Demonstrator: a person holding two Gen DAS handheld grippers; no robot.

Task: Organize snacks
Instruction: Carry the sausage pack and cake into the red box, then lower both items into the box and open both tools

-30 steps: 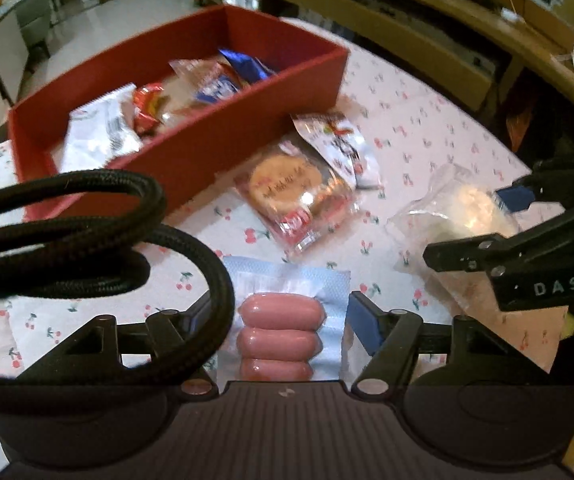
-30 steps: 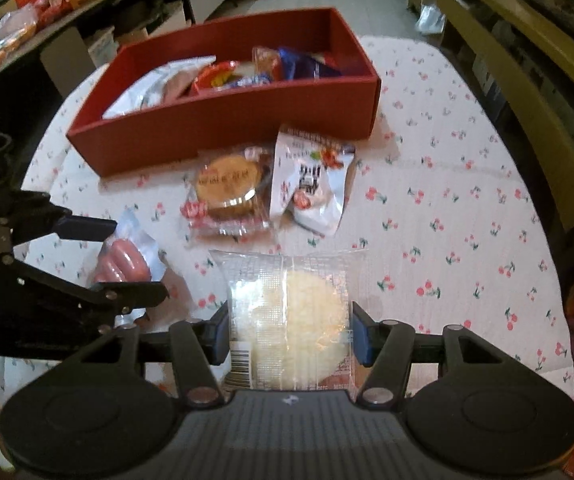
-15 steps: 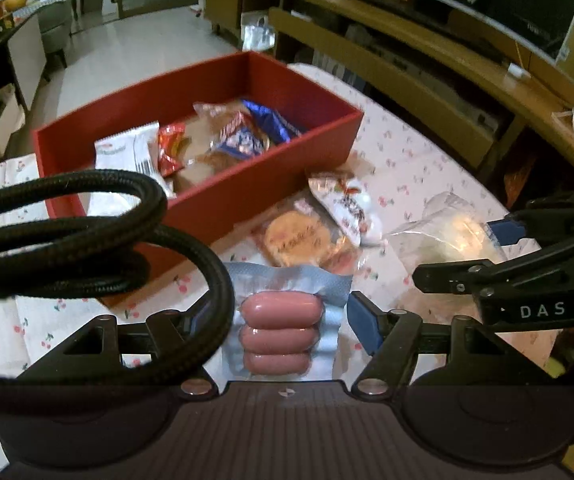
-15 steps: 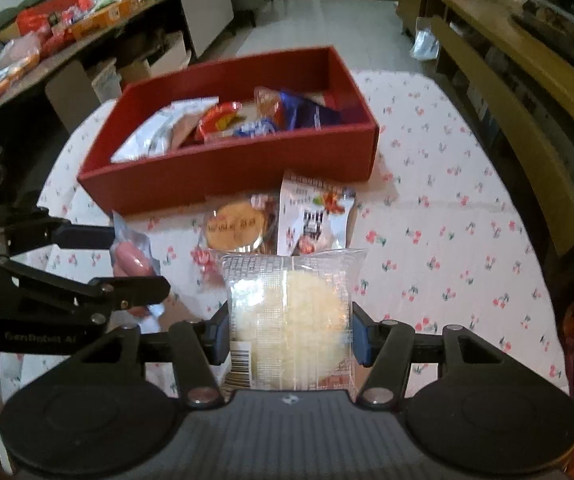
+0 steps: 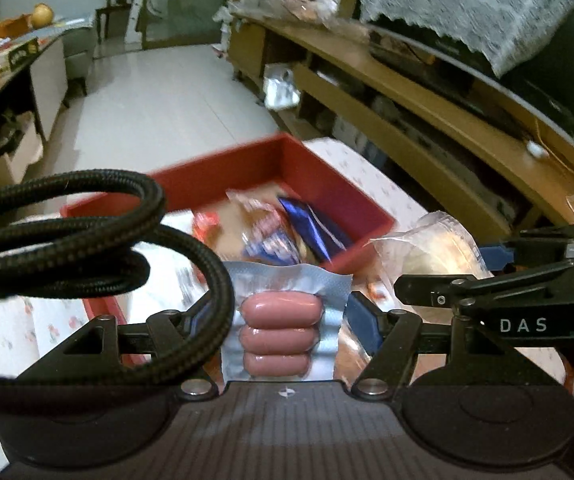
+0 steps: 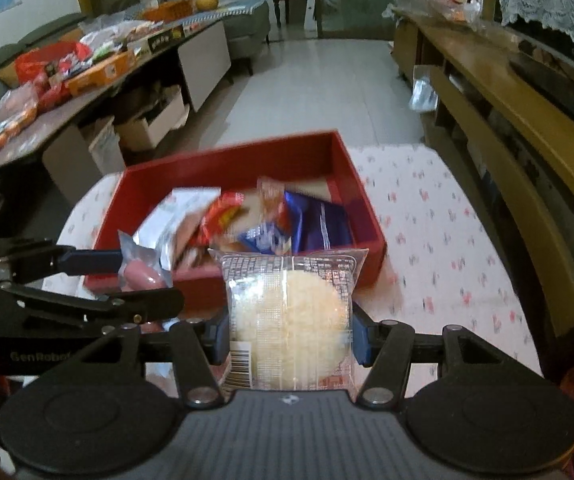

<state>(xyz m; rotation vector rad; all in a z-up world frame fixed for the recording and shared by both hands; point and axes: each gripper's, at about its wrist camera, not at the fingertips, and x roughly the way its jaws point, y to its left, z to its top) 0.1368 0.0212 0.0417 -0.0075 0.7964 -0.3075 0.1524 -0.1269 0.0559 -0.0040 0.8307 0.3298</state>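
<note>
While "DAS" showed in white on the right gripper (image 5: pixel 439 264) and "GenRobot" on the left gripper (image 6: pixel 143 276), each was clamped on a snack: the left's jaws stood fairly wide around the sausage pack (image 5: pixel 281 328), the right's narrower around the round cake packet (image 6: pixel 289 320), barcode at its lower left. Against a second earlier, both packets had come up off the floral tablecloth (image 6: pixel 439 216), and the red box (image 6: pixel 231 164) of snacks now sat just ahead, beyond both sets of fingertips.
</note>
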